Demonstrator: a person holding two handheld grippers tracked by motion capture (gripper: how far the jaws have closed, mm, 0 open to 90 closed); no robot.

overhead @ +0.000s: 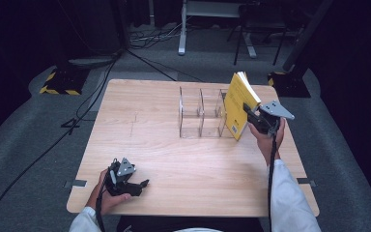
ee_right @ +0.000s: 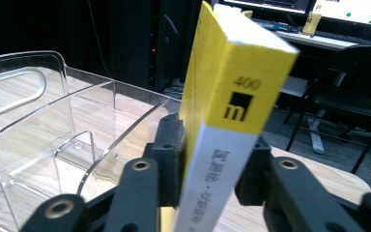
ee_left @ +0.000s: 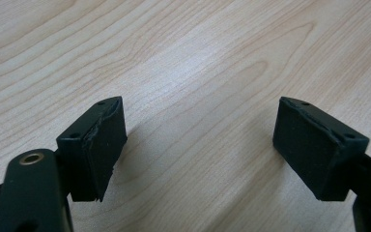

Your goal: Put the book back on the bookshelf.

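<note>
The wooden table [overhead: 174, 159] lay mostly bare in front of the clear plastic organizer [overhead: 200, 113]. The yellow book [overhead: 239, 104], thick with a yellow and white spine, stood tilted at the organizer's right end, touching it, near the table's right edge. The right gripper [overhead: 252, 115] had the book's spine between its jaws, pads at both covers. The left gripper [overhead: 136, 183], well apart from the organizer, rested with jaws wide and empty.

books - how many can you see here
1. A yellow book stands tilted at the right end of the clear acrylic organizer, its spine between the jaws of the right gripper. None elsewhere on the table.
</note>
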